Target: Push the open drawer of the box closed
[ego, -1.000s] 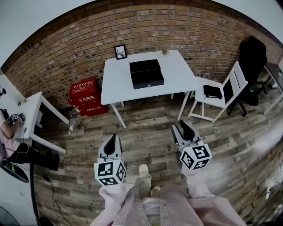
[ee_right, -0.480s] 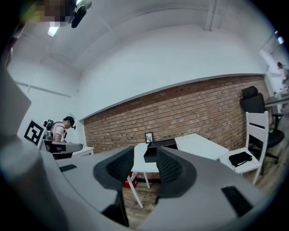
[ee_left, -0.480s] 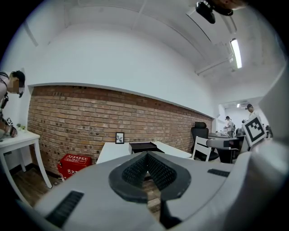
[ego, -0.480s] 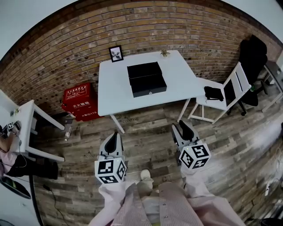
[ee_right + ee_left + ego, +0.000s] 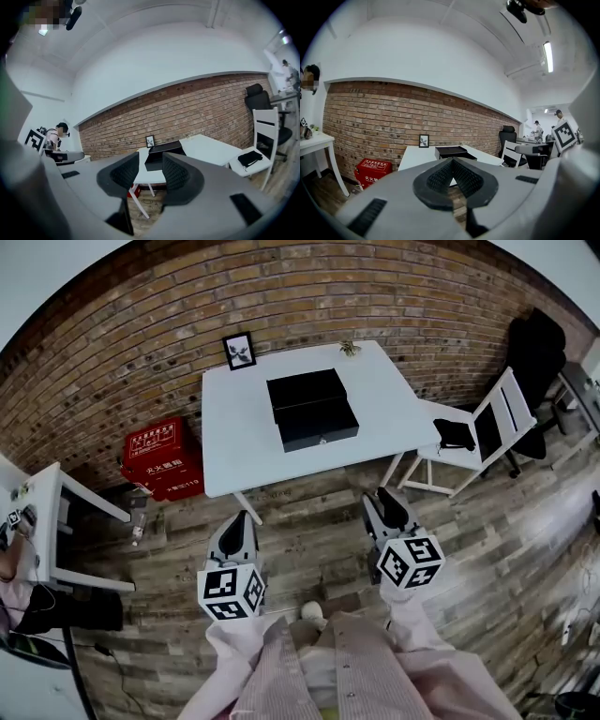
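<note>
A black box point(image 5: 305, 390) sits on the white table point(image 5: 234, 442), well ahead of both grippers. Its drawer point(image 5: 319, 430) stands pulled out toward me, with a small keyhole on its front. The box point(image 5: 452, 151) also shows far off in the left gripper view, and the box point(image 5: 163, 151) appears between the jaws in the right gripper view. My left gripper point(image 5: 236, 523) hangs over the wood floor, shut, its pads point(image 5: 438, 176) meeting at the tips with nothing held. My right gripper point(image 5: 382, 504) is level with it, open and empty, its pads point(image 5: 125, 172) apart.
A red crate point(image 5: 161, 457) stands on the floor left of the table. A white folding chair point(image 5: 487, 432) carrying a black bag point(image 5: 454, 434) stands on the right, with a black office chair point(image 5: 534, 357) behind it. A picture frame point(image 5: 239, 350) leans on the brick wall. Another white desk point(image 5: 52, 521) is far left.
The table and box have come nearer and a little lower in the head view. Both grippers keep the same pose, left shut and right open.
</note>
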Action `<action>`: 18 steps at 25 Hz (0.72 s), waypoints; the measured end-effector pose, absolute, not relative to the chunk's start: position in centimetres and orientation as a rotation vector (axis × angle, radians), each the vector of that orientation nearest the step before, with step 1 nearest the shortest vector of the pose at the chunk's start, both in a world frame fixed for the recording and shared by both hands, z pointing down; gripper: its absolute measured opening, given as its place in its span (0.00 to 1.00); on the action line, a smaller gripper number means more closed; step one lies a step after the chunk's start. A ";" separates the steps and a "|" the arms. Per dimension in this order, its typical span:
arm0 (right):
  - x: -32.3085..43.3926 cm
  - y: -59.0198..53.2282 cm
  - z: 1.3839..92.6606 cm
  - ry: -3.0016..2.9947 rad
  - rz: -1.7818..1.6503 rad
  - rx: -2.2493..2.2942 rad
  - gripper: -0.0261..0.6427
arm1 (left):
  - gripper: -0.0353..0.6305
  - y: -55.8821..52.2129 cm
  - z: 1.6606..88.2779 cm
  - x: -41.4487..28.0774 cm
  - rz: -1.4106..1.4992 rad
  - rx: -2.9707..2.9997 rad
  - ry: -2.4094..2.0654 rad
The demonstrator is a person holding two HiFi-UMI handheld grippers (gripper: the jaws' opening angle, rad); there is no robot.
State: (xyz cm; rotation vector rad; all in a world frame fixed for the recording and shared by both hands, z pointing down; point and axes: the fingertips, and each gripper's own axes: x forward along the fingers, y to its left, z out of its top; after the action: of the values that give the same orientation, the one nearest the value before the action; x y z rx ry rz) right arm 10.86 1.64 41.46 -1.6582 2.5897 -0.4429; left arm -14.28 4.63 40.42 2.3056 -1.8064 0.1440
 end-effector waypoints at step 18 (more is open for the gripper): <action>8.9 -6.7 45.1 2.603 -0.583 -1.680 0.24 | 0.05 -3.1 44.1 -15.5 0.181 2.245 -1.723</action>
State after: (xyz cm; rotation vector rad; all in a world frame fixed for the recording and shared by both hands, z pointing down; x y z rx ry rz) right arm 8.86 -6.67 45.06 -1.6802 2.6031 -0.5826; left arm -15.55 -3.13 44.07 2.2452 -1.7232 0.1815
